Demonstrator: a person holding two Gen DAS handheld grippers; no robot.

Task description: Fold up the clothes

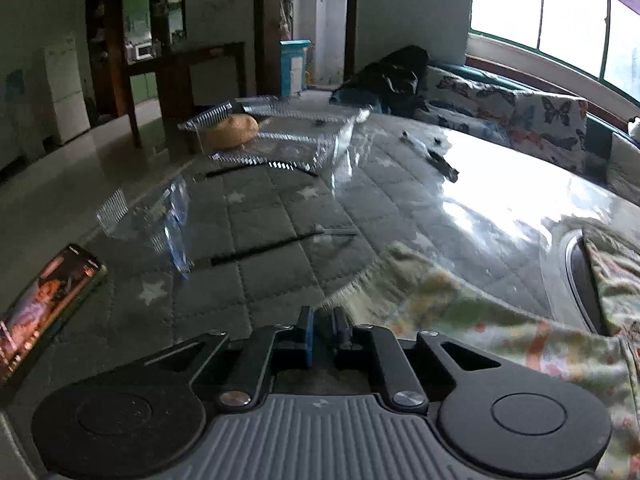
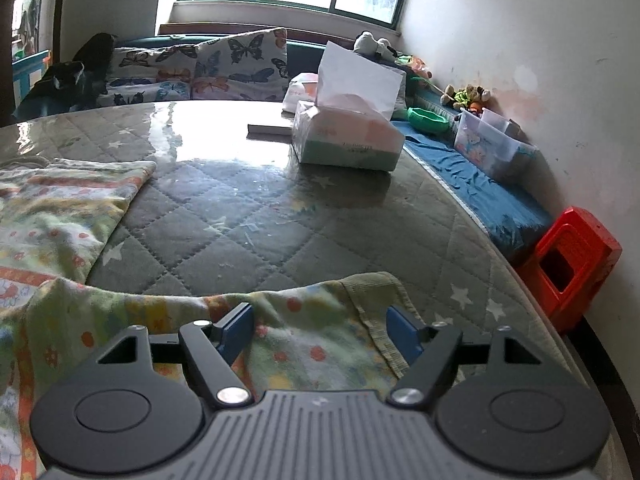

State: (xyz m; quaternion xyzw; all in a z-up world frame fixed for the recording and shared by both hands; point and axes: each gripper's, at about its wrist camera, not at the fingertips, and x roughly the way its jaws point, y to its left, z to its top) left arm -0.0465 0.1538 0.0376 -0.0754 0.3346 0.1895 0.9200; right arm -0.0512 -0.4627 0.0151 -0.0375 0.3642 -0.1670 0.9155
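A pale green garment [image 1: 472,320] with a small orange and yellow print lies on the quilted table cover [image 1: 260,240] under glossy plastic. In the left wrist view its ribbed hem runs down to my left gripper [image 1: 323,320], whose fingers are pressed close together on the hem's corner. In the right wrist view the same garment [image 2: 316,340] spreads from the left edge to the near side. My right gripper [image 2: 320,332] is open, its blue pads [image 2: 236,332] straddling a raised ribbed edge of the cloth.
A phone [image 1: 44,304] lies at the near left. A clear plastic food tray [image 1: 276,136] stands at the far side. A tissue box [image 2: 344,136] sits ahead of the right gripper. Butterfly cushions [image 2: 200,68], a blue bench [image 2: 472,184] and a red stool [image 2: 572,264] border the table.
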